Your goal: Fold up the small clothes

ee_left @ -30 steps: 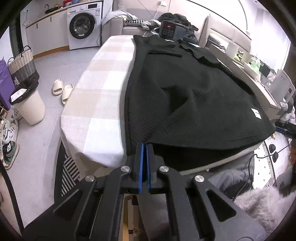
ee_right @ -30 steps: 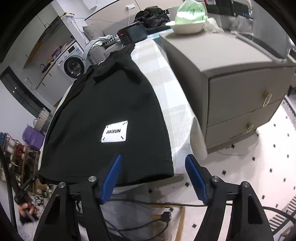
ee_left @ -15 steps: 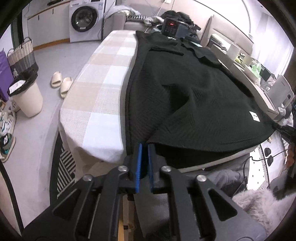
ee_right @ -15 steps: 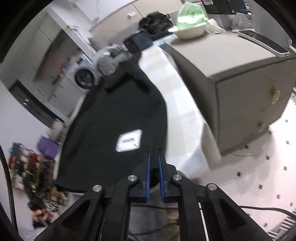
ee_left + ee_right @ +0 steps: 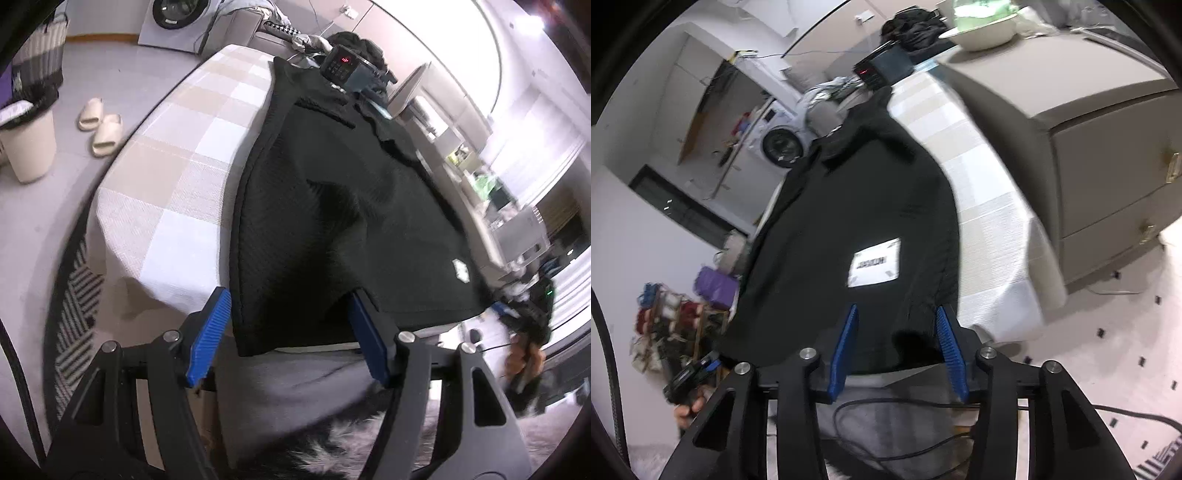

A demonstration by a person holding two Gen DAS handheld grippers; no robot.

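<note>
A black knitted garment (image 5: pixel 332 184) lies spread on a table with a checked cloth (image 5: pixel 177 177), its near hem hanging over the table's front edge. It carries a white label (image 5: pixel 461 269). My left gripper (image 5: pixel 290 328) is opening, and the hem's left corner sits loose between its blue pads. In the right wrist view the same garment (image 5: pixel 857 192) shows its label (image 5: pixel 875 263). My right gripper (image 5: pixel 897 343) is opening too, with the hem's right corner between its pads, which do not press on it.
A grey drawer cabinet (image 5: pixel 1108 155) stands tight against the table's right side, with a bowl (image 5: pixel 982 33) on top. A device with a red display (image 5: pixel 343 66) sits at the table's far end. On the floor at left are slippers (image 5: pixel 101 127) and a bin (image 5: pixel 27 144); cables (image 5: pixel 886 413) run below.
The left jaws, shut on the hem corner before, now stand apart. The right jaws were apart, closed at the hem half a second ago, and have spread again. Both views have tilted.
</note>
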